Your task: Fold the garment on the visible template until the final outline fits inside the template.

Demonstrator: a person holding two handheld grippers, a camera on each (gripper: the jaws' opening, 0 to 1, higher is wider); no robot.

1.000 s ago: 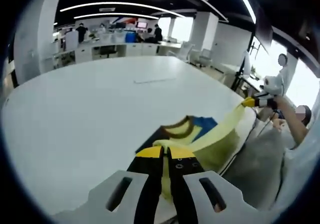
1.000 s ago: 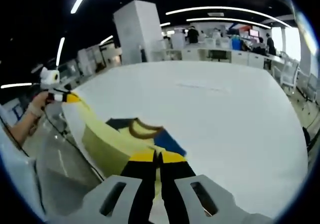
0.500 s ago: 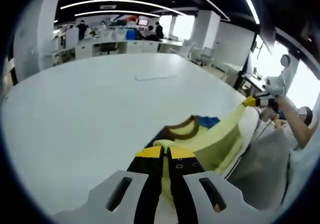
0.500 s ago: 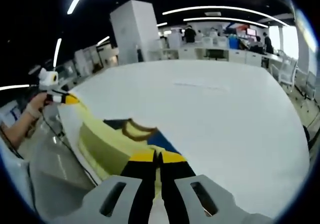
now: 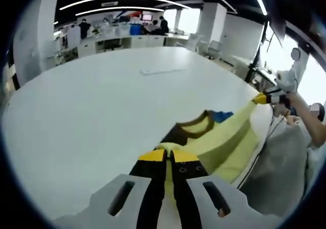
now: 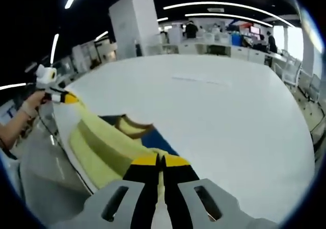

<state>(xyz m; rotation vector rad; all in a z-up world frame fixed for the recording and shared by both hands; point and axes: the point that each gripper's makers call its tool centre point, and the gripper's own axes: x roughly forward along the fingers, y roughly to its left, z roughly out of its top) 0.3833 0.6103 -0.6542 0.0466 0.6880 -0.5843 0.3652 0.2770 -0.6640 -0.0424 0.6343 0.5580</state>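
A pale yellow garment with blue panels and a brown-trimmed collar (image 5: 214, 137) stretches taut between both tongs at the near edge of the large white oval bench (image 5: 102, 101), its long axis running hand to hand. The left tongs (image 5: 168, 160) and right tongs (image 6: 159, 162) are each clamped on yellow fabric. No lettering is legible.
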